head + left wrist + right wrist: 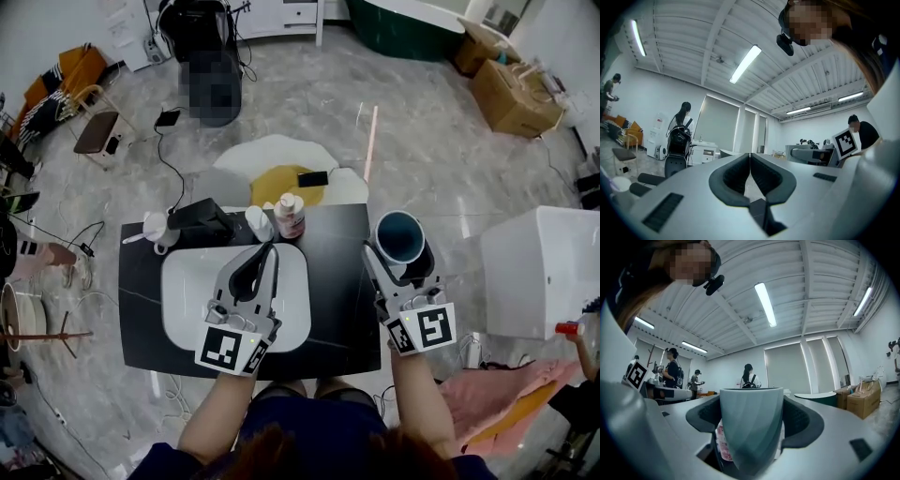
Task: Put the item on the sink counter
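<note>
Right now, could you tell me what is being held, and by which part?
The right gripper holds the teal cup by its side walls, one jaw each side; the left gripper is shut, empty.

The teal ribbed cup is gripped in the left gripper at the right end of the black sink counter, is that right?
Not quite. The teal ribbed cup is gripped in the right gripper, not the left; the right gripper view shows its pads against the cup's sides. The left gripper is shut on nothing. The rest holds: the cup is at the right end of the black sink counter.
</note>
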Motion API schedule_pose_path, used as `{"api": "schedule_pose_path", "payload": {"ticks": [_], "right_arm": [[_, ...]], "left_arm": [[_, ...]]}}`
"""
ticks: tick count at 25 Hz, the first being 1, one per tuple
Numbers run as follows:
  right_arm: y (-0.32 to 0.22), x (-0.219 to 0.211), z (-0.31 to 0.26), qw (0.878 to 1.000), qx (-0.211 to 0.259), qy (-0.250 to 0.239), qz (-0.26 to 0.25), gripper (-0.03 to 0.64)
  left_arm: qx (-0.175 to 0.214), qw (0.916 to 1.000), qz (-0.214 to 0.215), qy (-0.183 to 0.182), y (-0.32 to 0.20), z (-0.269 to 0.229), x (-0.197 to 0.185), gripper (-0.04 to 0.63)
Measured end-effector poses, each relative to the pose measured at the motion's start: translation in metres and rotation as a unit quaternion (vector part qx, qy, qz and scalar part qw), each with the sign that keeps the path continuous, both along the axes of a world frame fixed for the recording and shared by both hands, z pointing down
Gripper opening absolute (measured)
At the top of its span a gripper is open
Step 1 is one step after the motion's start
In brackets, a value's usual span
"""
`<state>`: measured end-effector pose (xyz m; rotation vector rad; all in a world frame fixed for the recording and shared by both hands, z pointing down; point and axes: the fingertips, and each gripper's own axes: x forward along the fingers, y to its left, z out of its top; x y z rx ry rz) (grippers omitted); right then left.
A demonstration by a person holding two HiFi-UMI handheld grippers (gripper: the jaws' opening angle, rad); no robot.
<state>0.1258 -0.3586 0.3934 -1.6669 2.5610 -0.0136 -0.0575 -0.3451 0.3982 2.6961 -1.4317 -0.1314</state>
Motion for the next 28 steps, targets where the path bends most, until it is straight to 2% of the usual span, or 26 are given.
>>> {"api": "schedule_pose_path", "payload": {"ticks": [6, 12, 20, 28], "right_arm": [[-0.040, -0.004, 0.055, 1.000, -0.015, -0.018, -0.013, 0.397], [-0.085, -0.003, 0.125, 0.998, -0.058, -0.033, -0.003, 0.397], [-0.108, -0.023, 0.196, 0.995, -0.099, -0.002, -0.007, 0.399], [-0.107, -0.027, 0.224, 0.993, -0.120, 0.017, -0.008, 0.402]], "left_arm": [[-0.018, 0.9998, -0.005, -0.006, -0.009, 0.024, 0.001, 0.024], [-0.041, 0.9989, -0.015, -0.017, -0.011, 0.048, -0.005, 0.025], [-0.063, 0.9974, -0.022, -0.025, -0.005, 0.073, -0.012, 0.023], [-0.070, 0.9968, -0.027, -0.027, -0.002, 0.084, -0.017, 0.024]]}}
